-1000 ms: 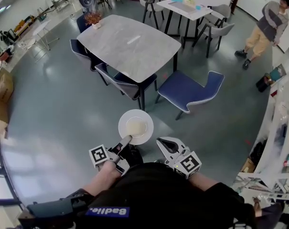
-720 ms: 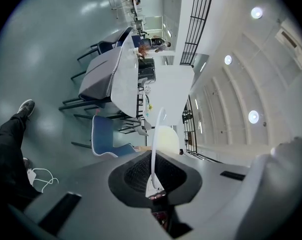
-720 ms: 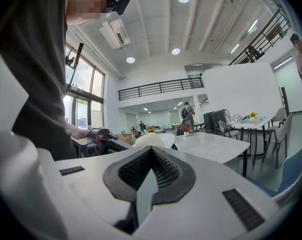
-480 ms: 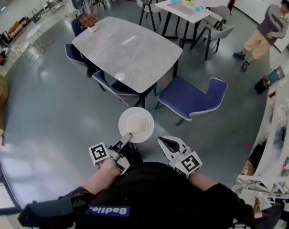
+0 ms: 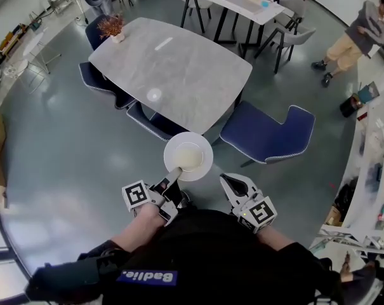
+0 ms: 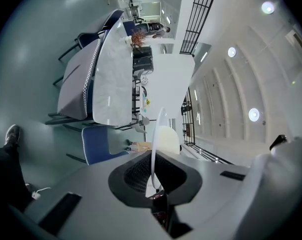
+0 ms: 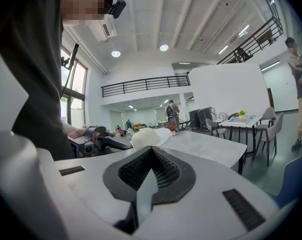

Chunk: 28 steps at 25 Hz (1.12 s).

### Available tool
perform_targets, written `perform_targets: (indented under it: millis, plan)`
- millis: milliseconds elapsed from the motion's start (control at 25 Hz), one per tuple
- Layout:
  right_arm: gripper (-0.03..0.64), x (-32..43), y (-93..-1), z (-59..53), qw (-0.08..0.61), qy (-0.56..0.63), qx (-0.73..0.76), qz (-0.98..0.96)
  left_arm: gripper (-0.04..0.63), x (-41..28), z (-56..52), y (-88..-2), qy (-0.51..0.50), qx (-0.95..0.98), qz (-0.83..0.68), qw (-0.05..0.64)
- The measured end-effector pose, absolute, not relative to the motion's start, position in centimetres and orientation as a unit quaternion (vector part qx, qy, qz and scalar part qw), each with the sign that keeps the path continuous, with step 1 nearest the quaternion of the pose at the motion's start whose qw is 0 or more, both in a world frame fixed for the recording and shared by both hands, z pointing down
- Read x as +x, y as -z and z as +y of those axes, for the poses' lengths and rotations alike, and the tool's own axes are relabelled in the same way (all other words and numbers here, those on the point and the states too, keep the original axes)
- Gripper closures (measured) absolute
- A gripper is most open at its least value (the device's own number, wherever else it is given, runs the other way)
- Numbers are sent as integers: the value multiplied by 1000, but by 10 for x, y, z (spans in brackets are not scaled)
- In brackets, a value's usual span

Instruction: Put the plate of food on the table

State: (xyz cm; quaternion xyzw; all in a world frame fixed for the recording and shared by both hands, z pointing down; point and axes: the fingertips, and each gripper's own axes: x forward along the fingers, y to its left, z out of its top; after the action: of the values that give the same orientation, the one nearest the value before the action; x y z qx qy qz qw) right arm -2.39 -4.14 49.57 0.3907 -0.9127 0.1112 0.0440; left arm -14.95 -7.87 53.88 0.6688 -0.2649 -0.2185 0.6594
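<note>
Off the table (image 5: 172, 68) near edge: plate of food (image 5: 188, 156), above a tucked-in chair (image 5: 155, 122). At plate's near rim, left gripper (image 5: 174, 172); right gripper (image 5: 228, 180) to its right, apart. On table's far-left corner, potted plant (image 5: 111, 25). Beside near-right corner, second chair (image 5: 268, 132).

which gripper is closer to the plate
Left. The left gripper holds the plate by its near rim; the right gripper, shut, is off to its right, not touching.

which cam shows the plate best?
Head view: whole plate from above, food in the middle, left gripper shut on its near rim. Left gripper view gives it edge-on between the jaws; right gripper view catches only a part, food on top.
</note>
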Motion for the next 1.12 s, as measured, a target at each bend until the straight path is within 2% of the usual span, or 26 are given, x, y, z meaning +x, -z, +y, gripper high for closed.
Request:
perform_targets:
  millis: [680,1120]
  plan:
    - [611,-59,-497,-117,59,-107,413,-903,580,-175,-164,-550,201,667,-239,676]
    - [611,-28,-493,-179,47,-107,386,-915,580,-151,-224,-561,204,659,-278,669]
